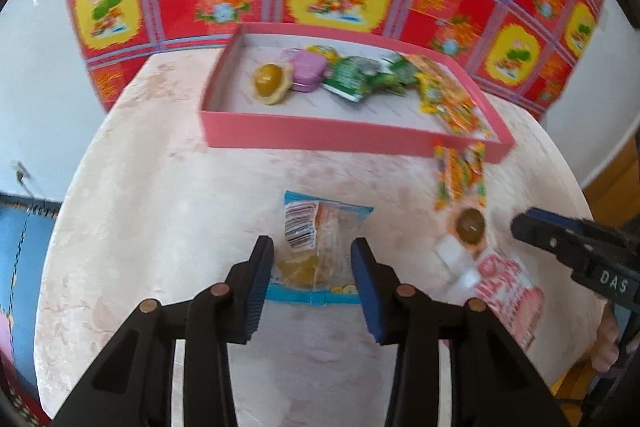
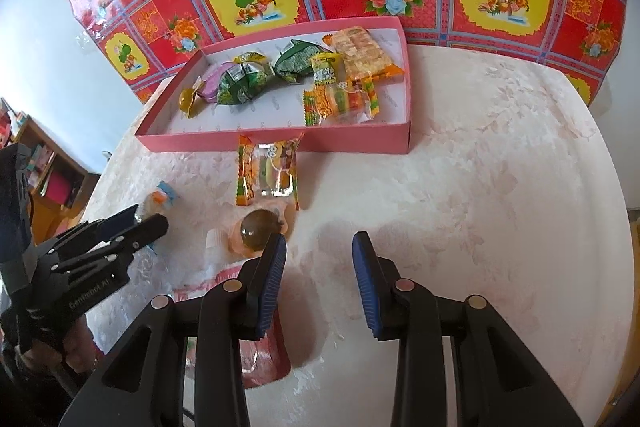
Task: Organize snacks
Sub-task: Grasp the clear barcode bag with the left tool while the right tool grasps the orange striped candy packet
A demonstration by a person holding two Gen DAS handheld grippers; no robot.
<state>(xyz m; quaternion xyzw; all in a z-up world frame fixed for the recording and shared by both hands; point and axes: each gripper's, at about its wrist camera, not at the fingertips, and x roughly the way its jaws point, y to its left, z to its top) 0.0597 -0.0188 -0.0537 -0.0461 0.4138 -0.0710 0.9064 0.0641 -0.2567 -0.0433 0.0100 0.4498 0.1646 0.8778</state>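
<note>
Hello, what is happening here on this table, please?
A person with a gripper in each hand is sorting snacks into a pink box. The left gripper straddles a clear blue-edged packet on the table. The right gripper hangs open, holding nothing. Several snacks are already in the box.

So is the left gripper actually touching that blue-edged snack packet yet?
Cannot tell. In the left wrist view the left gripper straddles the blue-edged packet, pads at its side edges, but blur hides whether they press it.
</note>
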